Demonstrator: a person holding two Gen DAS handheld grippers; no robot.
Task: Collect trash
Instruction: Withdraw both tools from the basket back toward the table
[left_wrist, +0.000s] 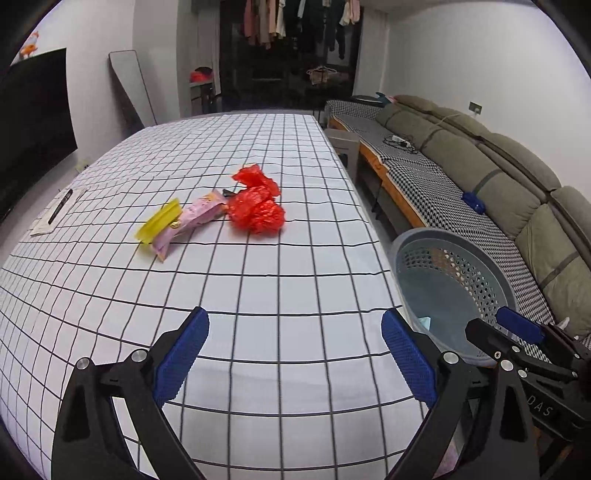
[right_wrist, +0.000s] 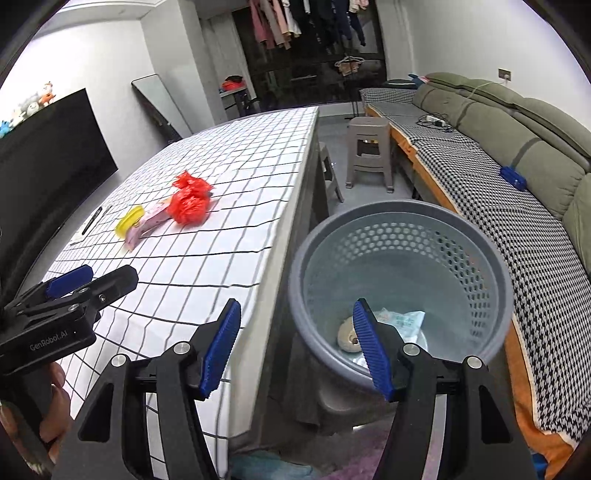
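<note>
The left gripper (left_wrist: 295, 354) hangs over the near part of the checked tablecloth (left_wrist: 258, 295), pointing along the table towards the far end. Its two blue pads (left_wrist: 181, 354) stand wide apart with only cloth between them; it holds nothing. In the right wrist view the same tool (right_wrist: 88, 280) shows from the side at the left edge, with the fingers of the person's hand (right_wrist: 55, 402) wrapped round its handle below.

The right gripper (right_wrist: 295, 347) sits off the table's right edge, level with it, aimed forward over the gap between the table and the grey perforated basket (right_wrist: 402, 218). Its jaws are spread wide and empty: the left pad (right_wrist: 221, 350) lies over the tablecloth's edge, the right pad over the basket's near rim. In the left wrist view it (left_wrist: 517, 325) appears at the right, just beside the basket (left_wrist: 406, 243).

The trash lies in a cluster around mid-table, well ahead of both tools: a crumpled red plastic bag (left_wrist: 258, 206), a pink wrapper (left_wrist: 192, 221) touching its left side, and a yellow wrapper (left_wrist: 159, 221) against the pink one. At the basket's bottom lie a pale round lump (right_wrist: 347, 334) and a light bluish packet (right_wrist: 402, 321).

A grey stool (right_wrist: 369, 155) stands beyond the basket, and a green sofa (right_wrist: 517, 122) runs along the right wall.
</note>
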